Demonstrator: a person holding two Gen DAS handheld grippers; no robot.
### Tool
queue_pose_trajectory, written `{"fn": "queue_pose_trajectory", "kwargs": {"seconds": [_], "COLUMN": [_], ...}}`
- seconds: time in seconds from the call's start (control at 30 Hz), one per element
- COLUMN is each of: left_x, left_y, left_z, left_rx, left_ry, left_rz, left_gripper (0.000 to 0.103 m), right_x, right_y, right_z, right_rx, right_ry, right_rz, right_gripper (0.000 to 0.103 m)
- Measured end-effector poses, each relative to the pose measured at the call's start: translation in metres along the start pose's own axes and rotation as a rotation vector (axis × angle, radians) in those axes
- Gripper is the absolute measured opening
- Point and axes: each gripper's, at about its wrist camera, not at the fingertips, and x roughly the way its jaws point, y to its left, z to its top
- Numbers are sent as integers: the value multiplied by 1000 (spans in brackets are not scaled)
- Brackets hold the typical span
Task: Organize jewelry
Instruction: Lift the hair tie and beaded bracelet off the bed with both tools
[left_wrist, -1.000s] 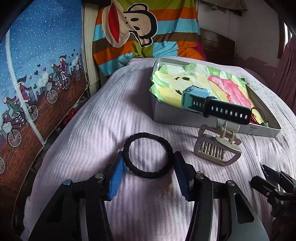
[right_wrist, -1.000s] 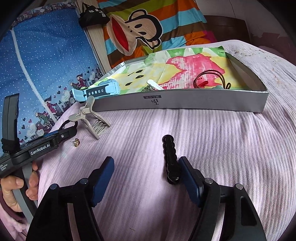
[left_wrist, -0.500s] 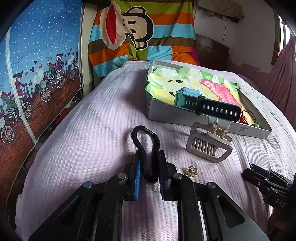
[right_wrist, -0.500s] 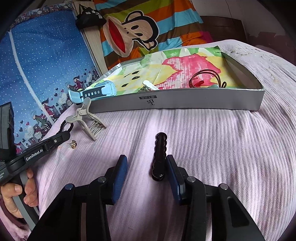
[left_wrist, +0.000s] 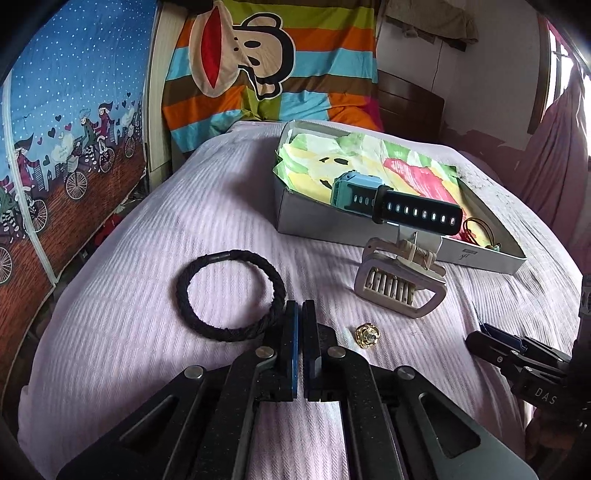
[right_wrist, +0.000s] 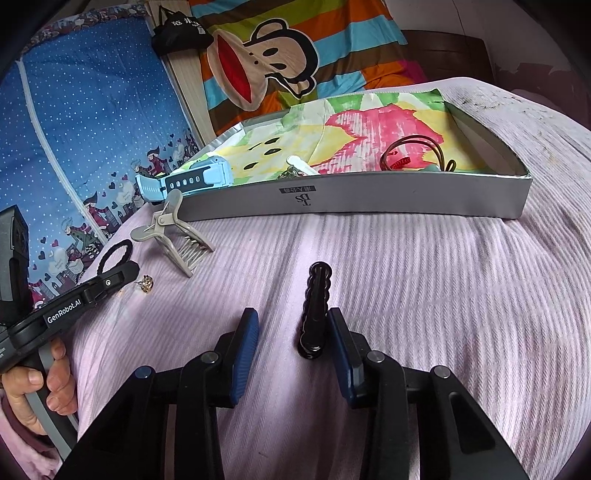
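Note:
My left gripper (left_wrist: 299, 314) is shut, its blue pads together with nothing between them. A black braided hair tie (left_wrist: 229, 295) lies round on the bed, its right edge against the outer side of the left finger. My right gripper (right_wrist: 292, 315) has its jaws closing around a black hair clip (right_wrist: 314, 306). The clip touches the right pad; a gap separates it from the left pad. A small gold earring (left_wrist: 366, 335) lies just right of the left gripper. A grey box (right_wrist: 369, 201) lined with colourful paper stands beyond.
A beige claw clip (left_wrist: 400, 286) lies in front of the box. A blue watch (left_wrist: 395, 205) rests on the box's near left corner. Inside are a dark cord with a red piece (right_wrist: 410, 155) and a white clip (right_wrist: 301, 164). A hand (right_wrist: 40, 391) holds the left gripper's handle.
The left jaws closed from wide around the hair tie, squeezed it, and now stand shut with the tie round again to their left. The right jaws narrowed around the black clip.

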Motion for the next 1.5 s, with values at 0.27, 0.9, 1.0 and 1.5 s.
{"fn": "queue_pose_trajectory", "kwargs": {"seconds": [0.27,0.9,1.0,1.5], "left_x": [-13,-18,-14,7], "left_y": [5,-1,-3,1], "left_z": [-2,8,8,16], "left_rx": [-37,-4,15,36], "left_ry": [-18,-4,7,96], "left_rz": [-39,80,82,86], "left_gripper": [0,2,8,3], "right_x": [0,1,1,2], "right_y": [0,2,2,3], "right_z": [0,-1,-1,-2], "right_rx": [-1,-11,-11,-12], "right_ry": [0,3,3,2], "right_rz": [0,-8,-8,-7], "right_gripper": [36,37,37,31]}}
